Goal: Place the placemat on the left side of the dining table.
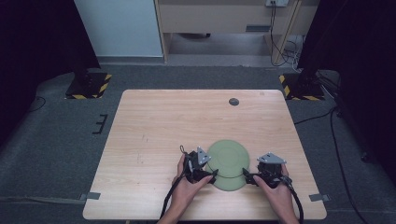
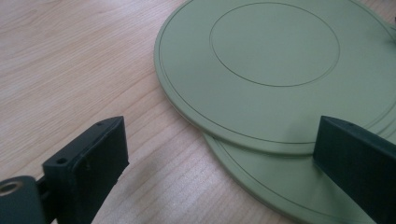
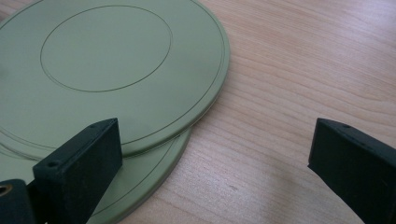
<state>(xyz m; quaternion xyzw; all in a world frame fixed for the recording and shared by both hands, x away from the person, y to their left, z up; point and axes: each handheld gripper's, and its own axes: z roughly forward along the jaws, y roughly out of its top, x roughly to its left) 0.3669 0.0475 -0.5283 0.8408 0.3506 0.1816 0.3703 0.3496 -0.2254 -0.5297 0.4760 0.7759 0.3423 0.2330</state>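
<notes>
Two green plates sit stacked, the upper plate [image 2: 275,70] offset on the lower plate [image 2: 280,186], near your edge of the surface [image 1: 154,121]. Your left gripper [image 1: 211,174] and right gripper [image 1: 246,176] flank them, jaws spread wide, holding nothing; lifting remains.

soft even light, blurred jaws

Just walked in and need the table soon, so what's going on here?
A person holds a gripper in each hand at the near edge of a wooden table. Two green plates lie there, the upper plate stacked off-centre on the lower plate. The left gripper and right gripper sit at either side of the stack, both with jaws open, holding nothing.
</notes>
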